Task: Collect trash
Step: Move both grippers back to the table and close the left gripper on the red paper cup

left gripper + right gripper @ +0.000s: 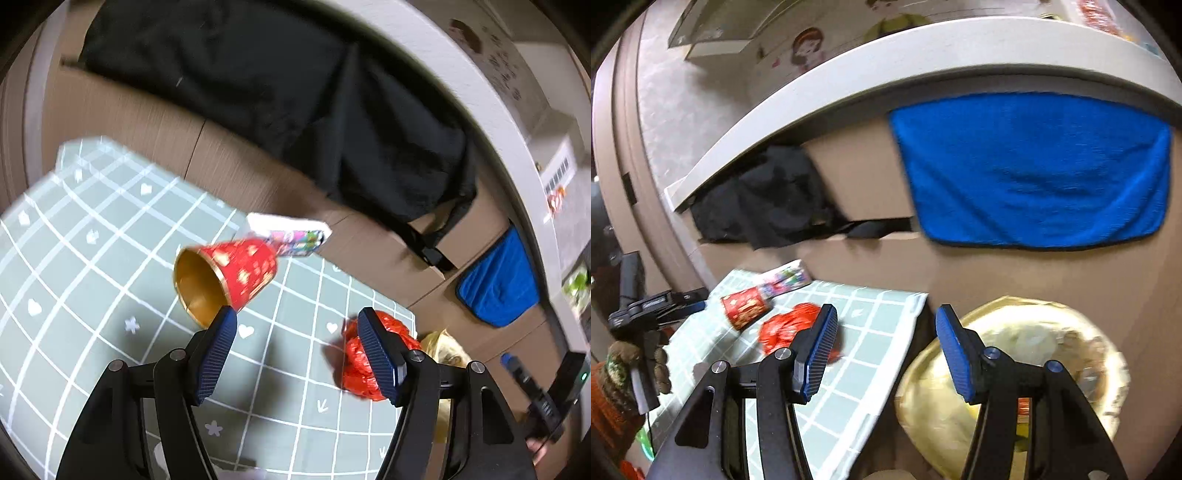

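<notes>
Left wrist view: the left tongs (297,334) stand spread wide and empty above the table (88,229), which wears a grey-green cloth gridded in white with small hearts and flowers. Left of centre a red paper cup (236,275) lies on its side, gold-lined mouth turned toward the lower left, its rim just past the left pad. Being a smooth tapered cone, it would likely roll away if a pad nudges it before the tongs close, and thin paper walls could crush under a hard squeeze. Behind it lies a flat printed packet (295,236), white and multicoloured. At centre right a crumpled red foil wrapper (356,360) sits partly behind the right pad; shiny, springy and light, it could skid off the cloth's edge. Beyond the cloth's right corner a sliver of the yellow trash bag (445,350) shows.

Right wrist view: the right tongs (886,339) are likewise released, gripping nothing, hanging over the gap between table edge and the round bin lined with that glossy yellow bag (1027,354) at lower right. The bag is soft and already holds scraps; a careless drop near its rim could miss. Left of the tongs the red wrapper (786,326), cup (744,306) and packet (785,278) lie in a row on the cloth. A blue towel (1034,170) hangs upper right, and the picture is motion-blurred.
</notes>
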